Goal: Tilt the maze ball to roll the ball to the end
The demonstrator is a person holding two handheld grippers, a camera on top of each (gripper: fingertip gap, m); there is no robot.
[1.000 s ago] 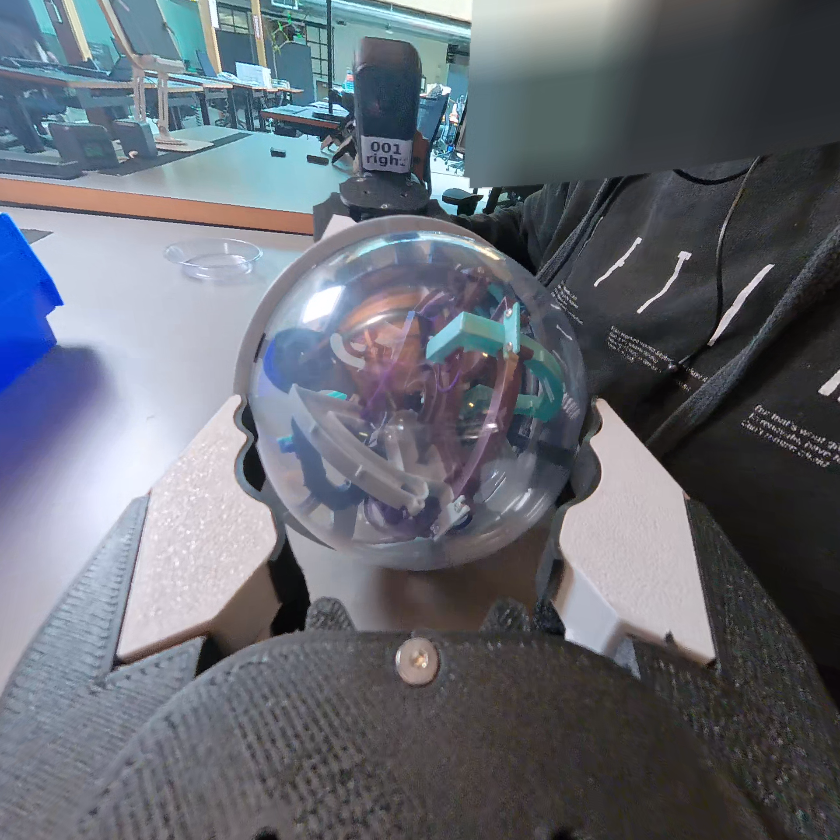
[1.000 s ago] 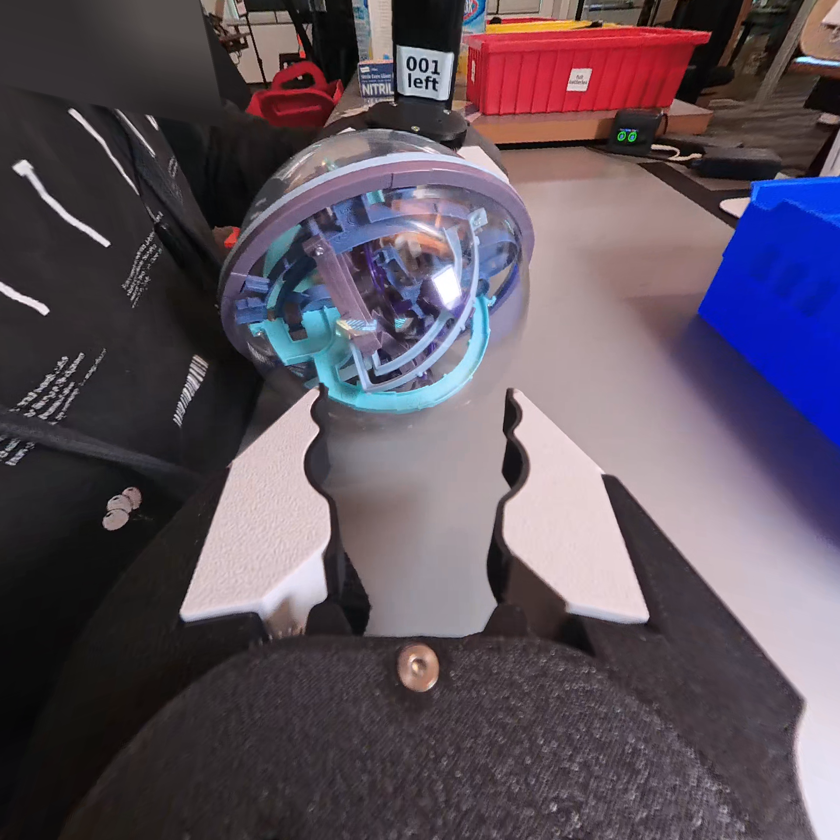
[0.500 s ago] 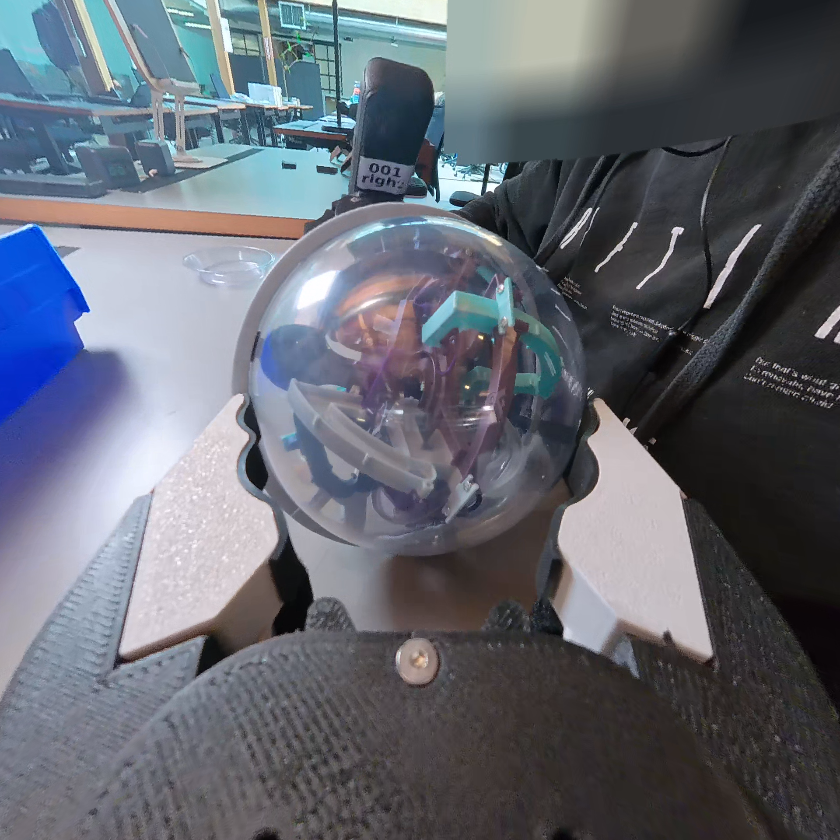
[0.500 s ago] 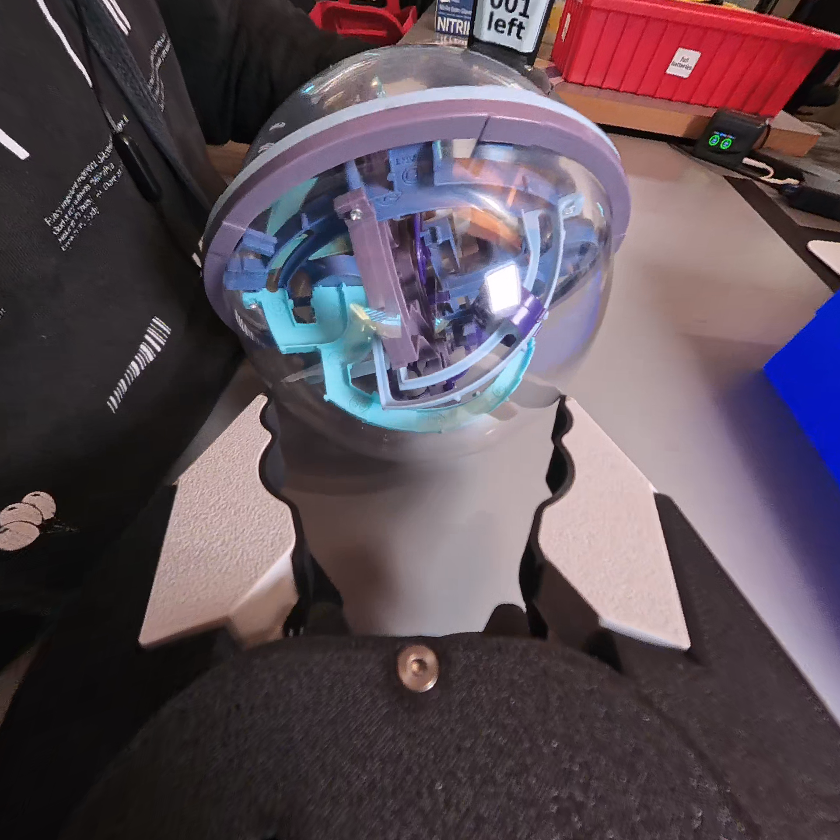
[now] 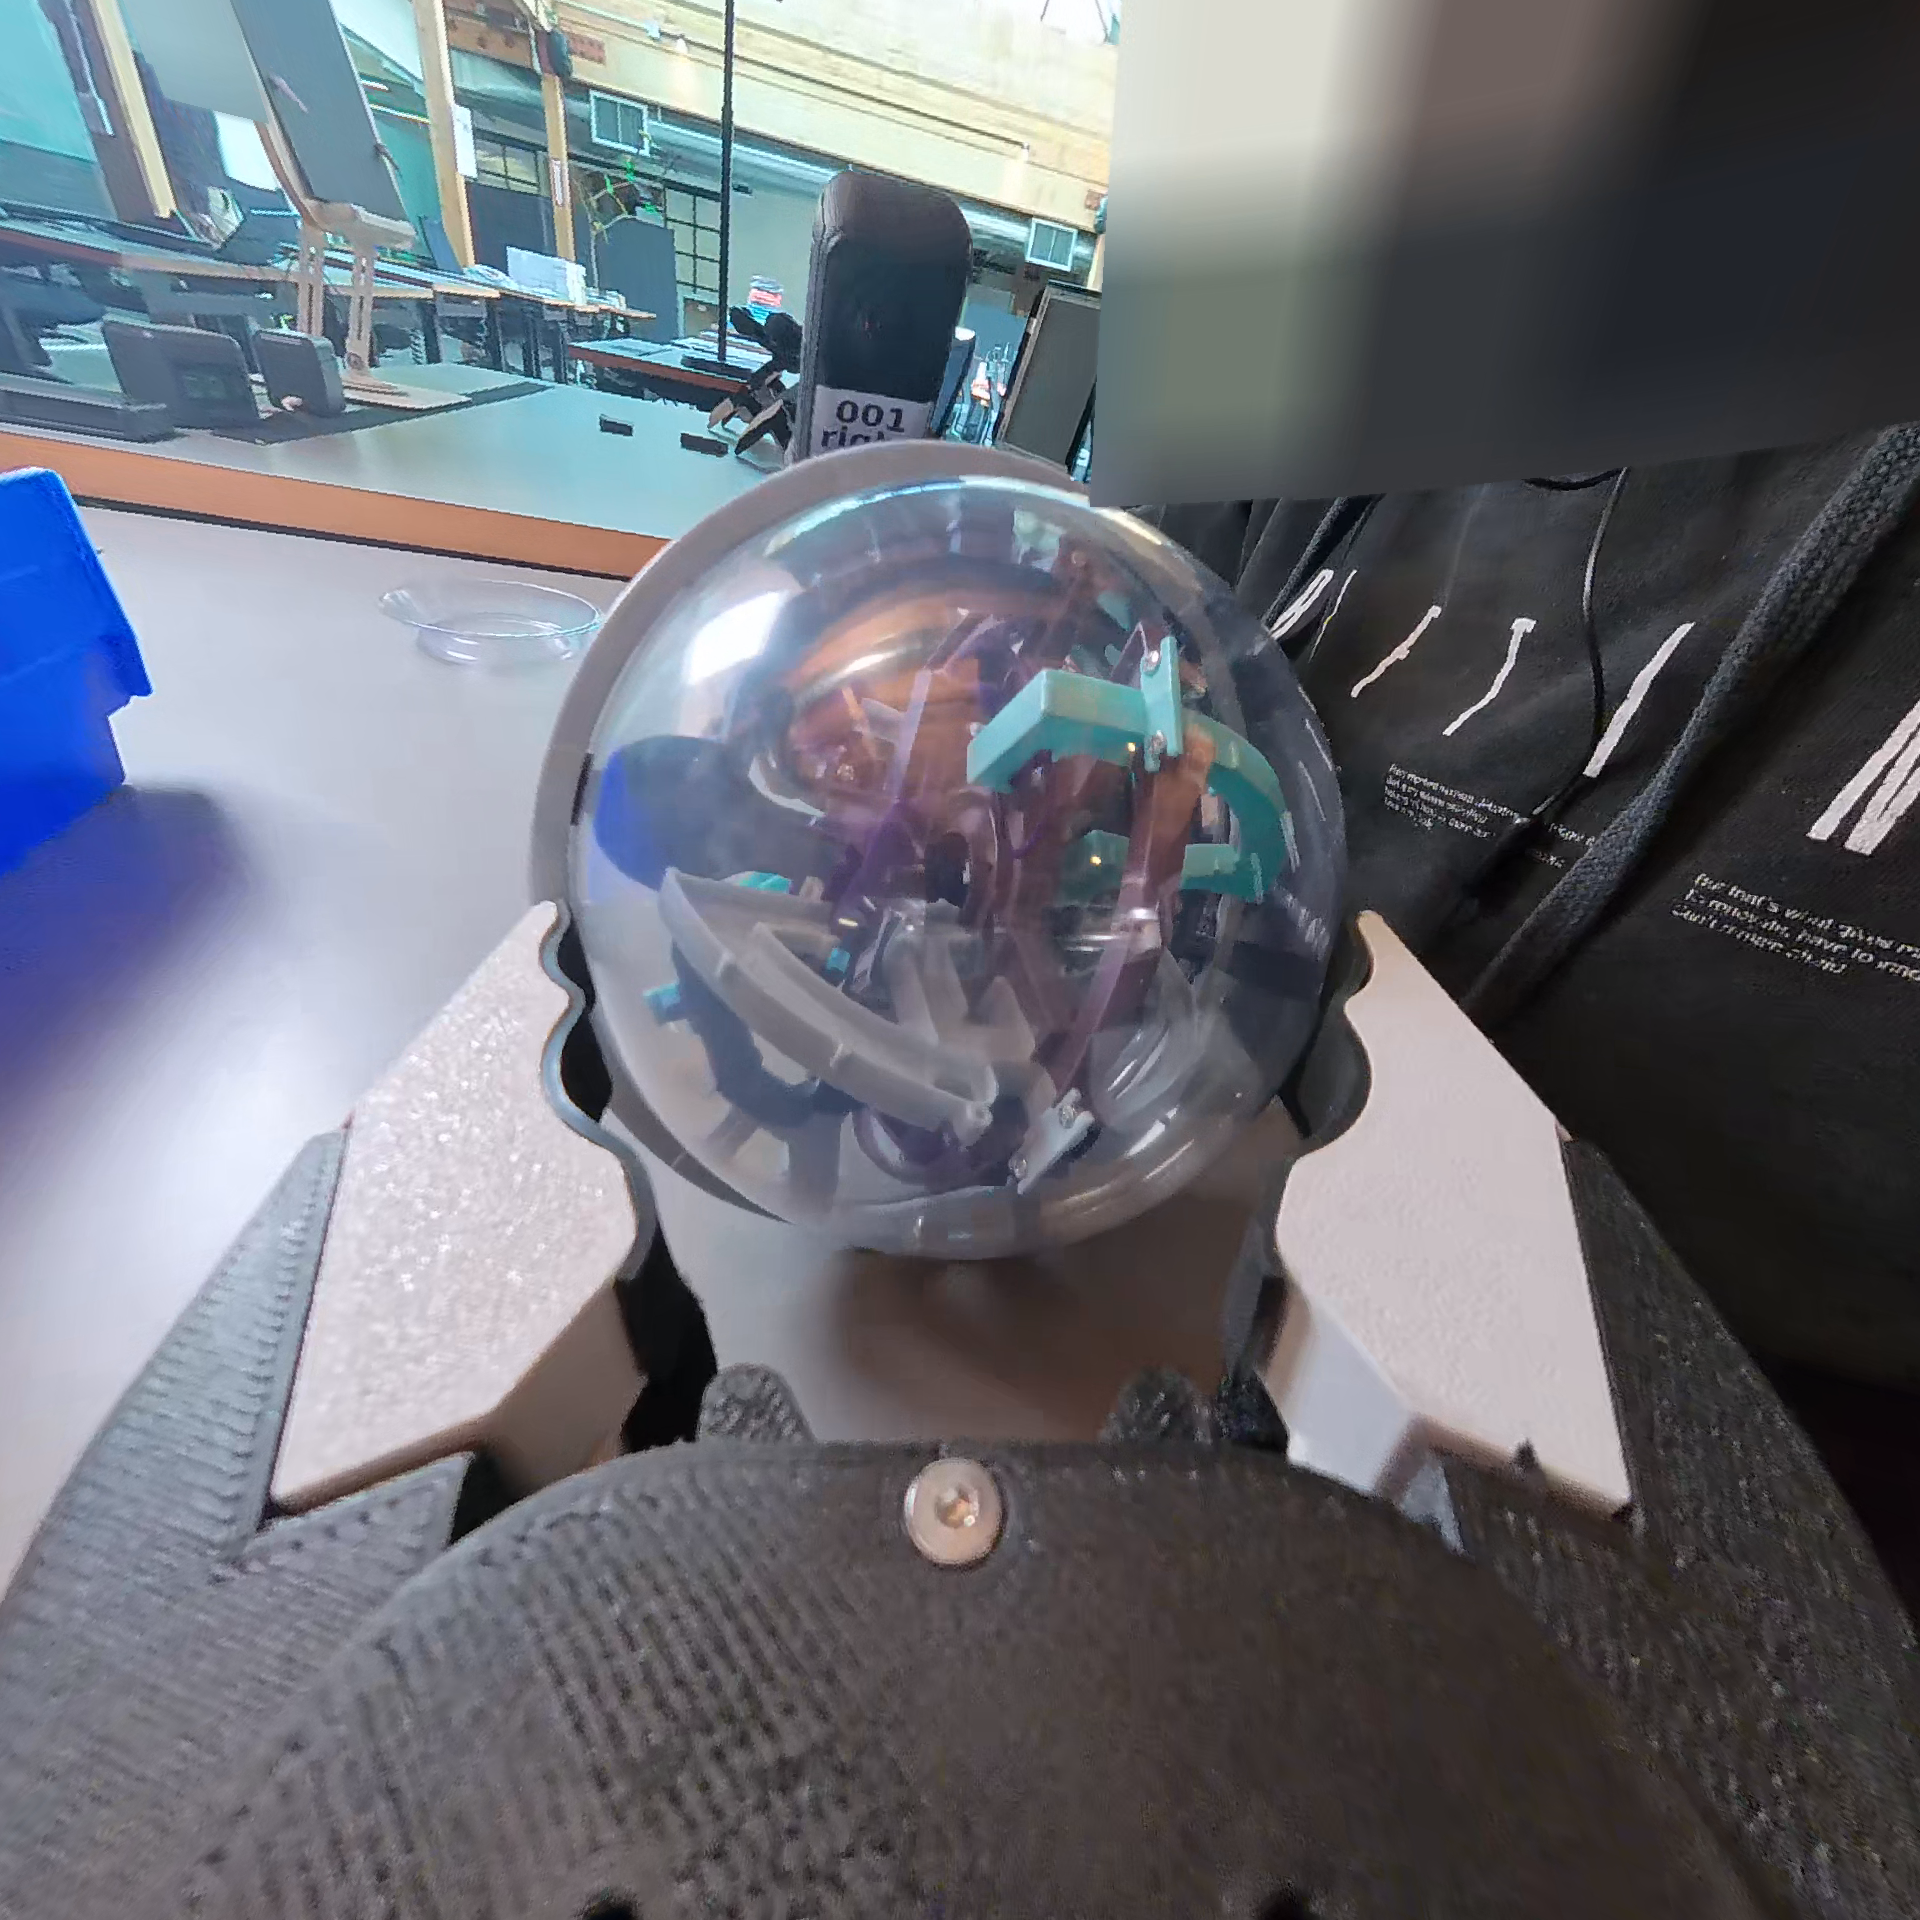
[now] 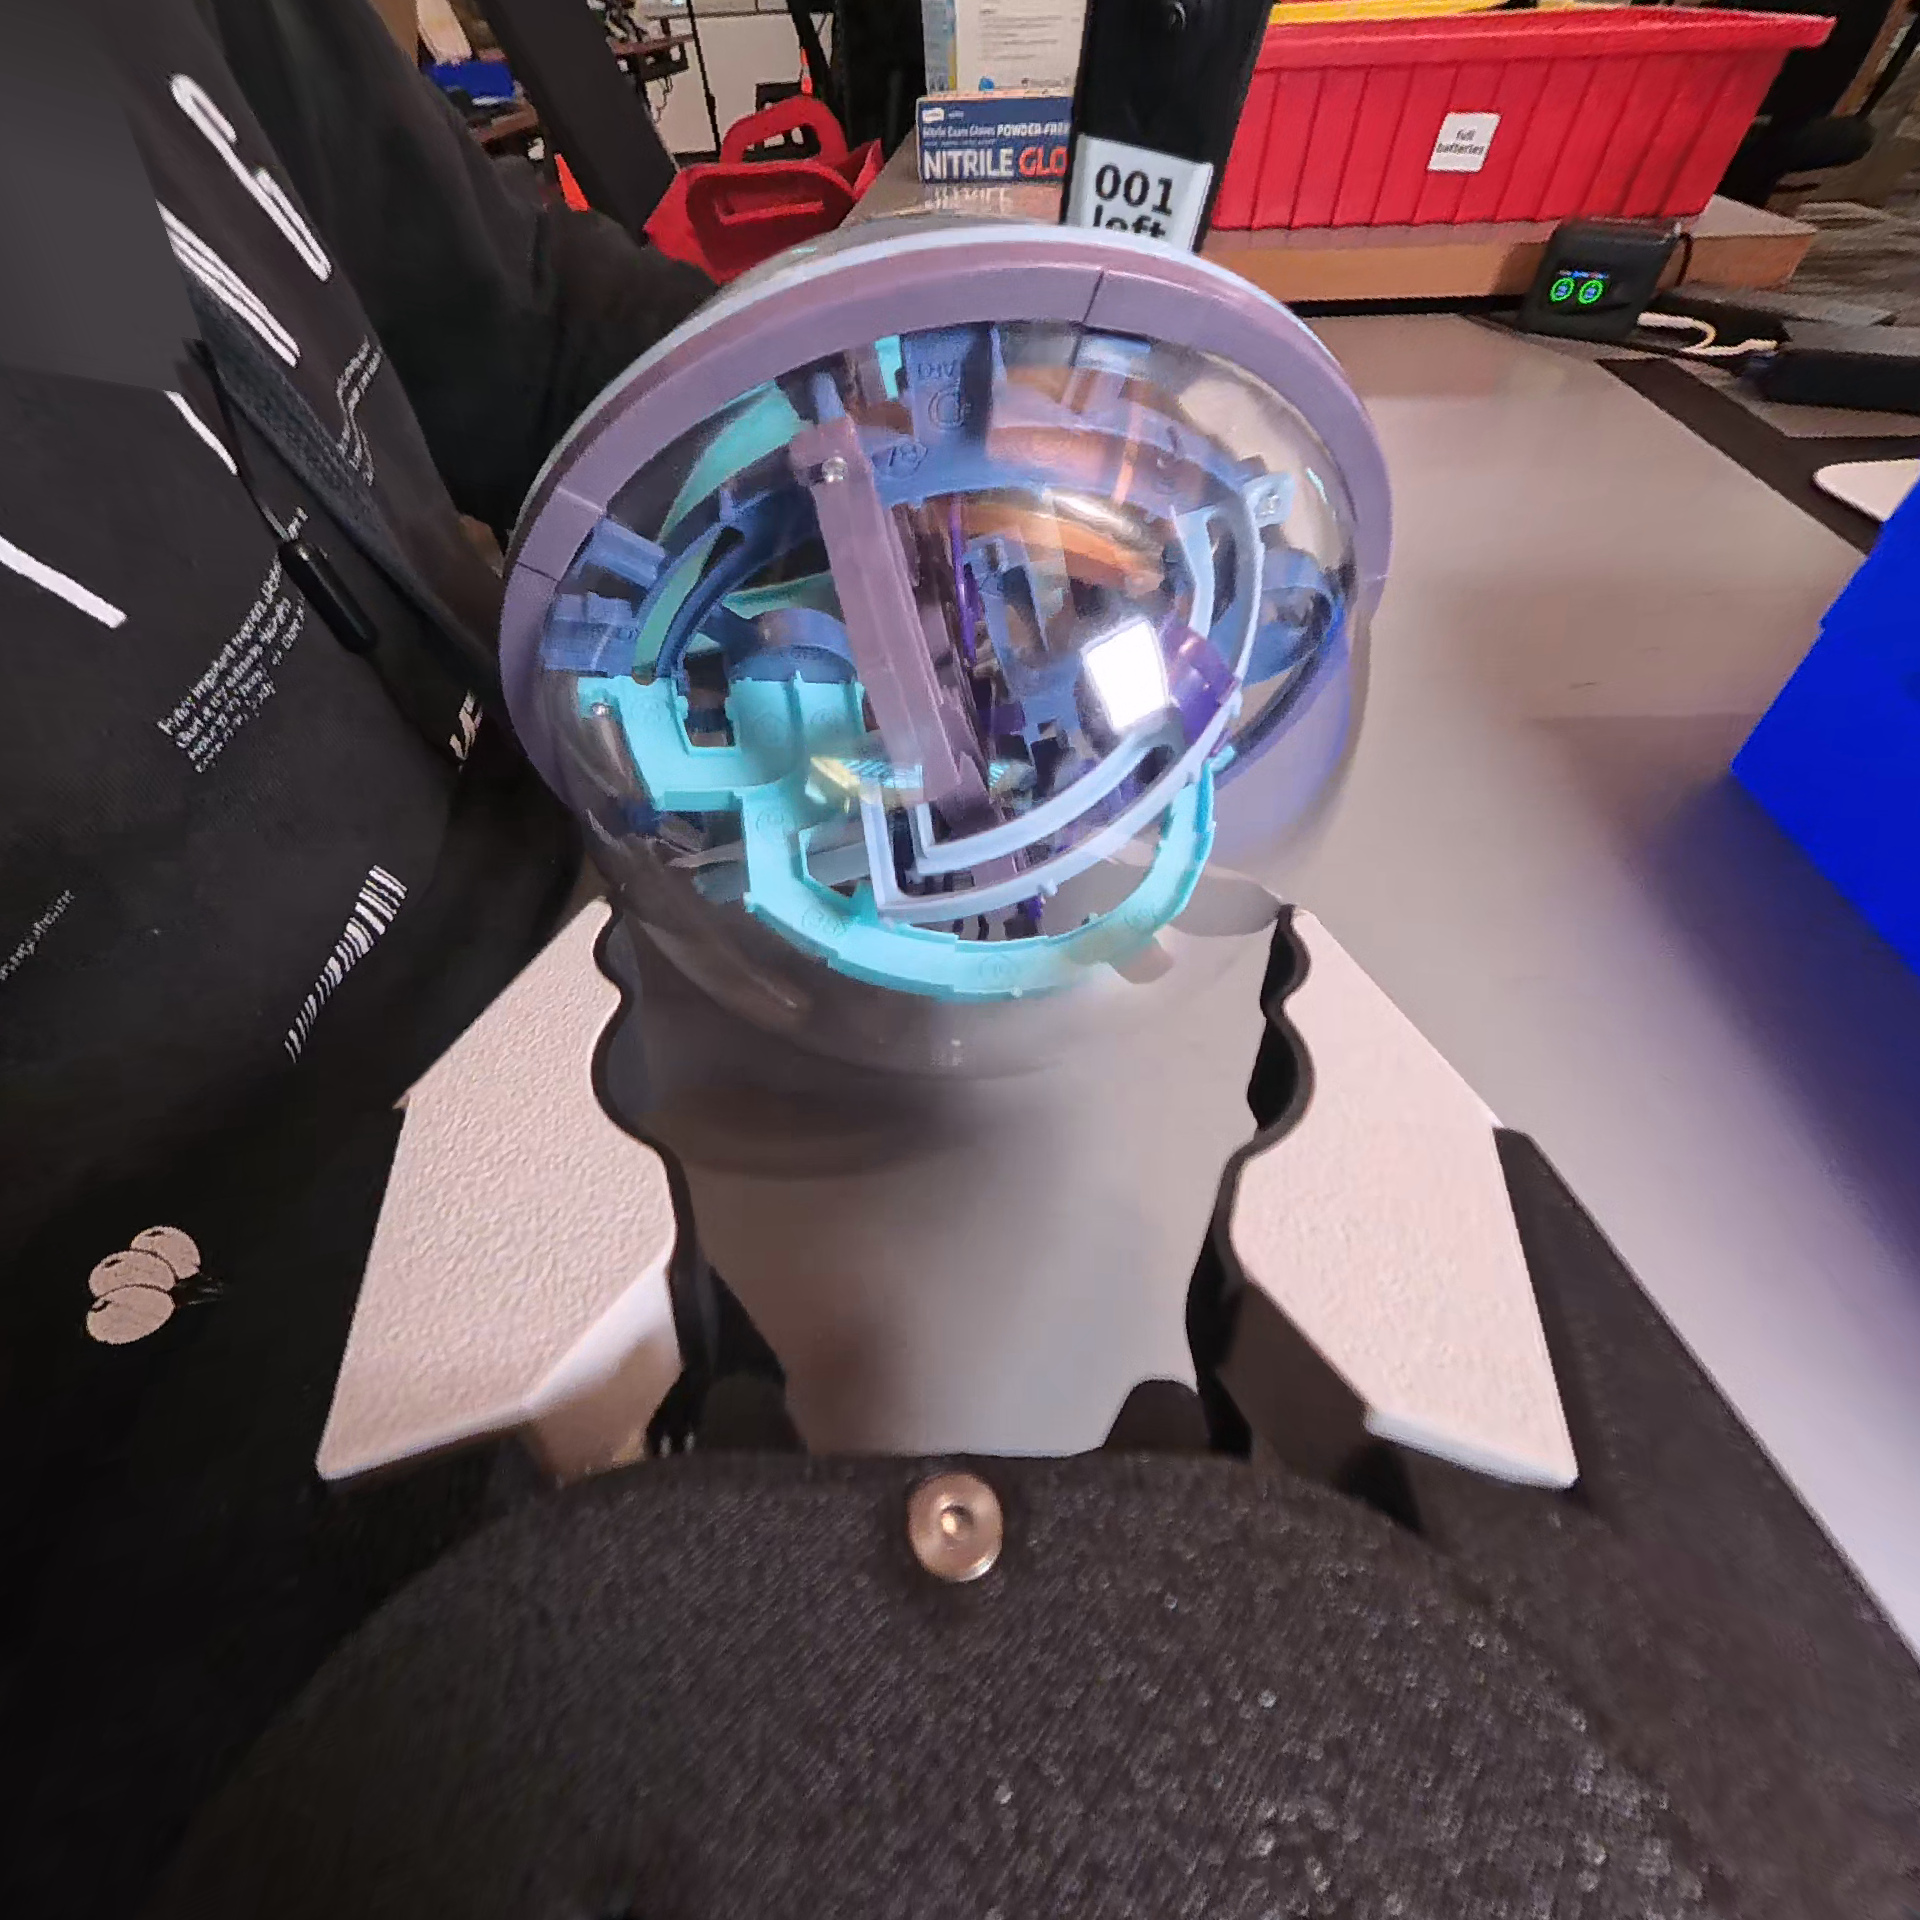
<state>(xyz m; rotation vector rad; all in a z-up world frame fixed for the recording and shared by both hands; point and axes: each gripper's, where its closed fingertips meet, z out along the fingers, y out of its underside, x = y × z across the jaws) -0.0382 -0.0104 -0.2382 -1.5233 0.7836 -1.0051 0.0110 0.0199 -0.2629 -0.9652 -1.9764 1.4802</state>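
Clear plastic maze ball (image 5: 956,862) with coloured tracks inside, held up above grey table top (image 5: 312,810), not resting on it. Left gripper (image 5: 956,997) with white fingers and black textured body clamped on sphere: finger tips (image 5: 566,997) pressing on both sides at abt mid height, wavy inner edges touching the shell. Grey-purple equator ring (image 6: 935,312) tilted, seen from right wrist view as a band across upper part of ball.

Right gripper (image 6: 945,997) spread wide, same white fingers (image 6: 499,1143); ball bottom sits just at / over the tips. Real contact w/ shell: cannot tell, a shadowed gap shows under the ball between the fingers. Inside: turquoise curved track (image 6: 790,831) low on left, pale blue arcs on right, grey ramps (image 5: 831,1018) low in left wrist view. Small steel ball inside: not possible to pick out w/ certainty.

Room around: black printed hoodie (image 5: 1610,779) of person very near on one side of ball, almost touching in right wrist view. Blue plastic bin (image 5: 52,675) on other side, well apart, w/ open table between. Clear shallow dish (image 5: 488,634) farther back on table, near the far edge. Red ribbed crate (image 6: 1486,114) and small black device w/ green lights (image 6: 1600,275) behind, beyond table edge.
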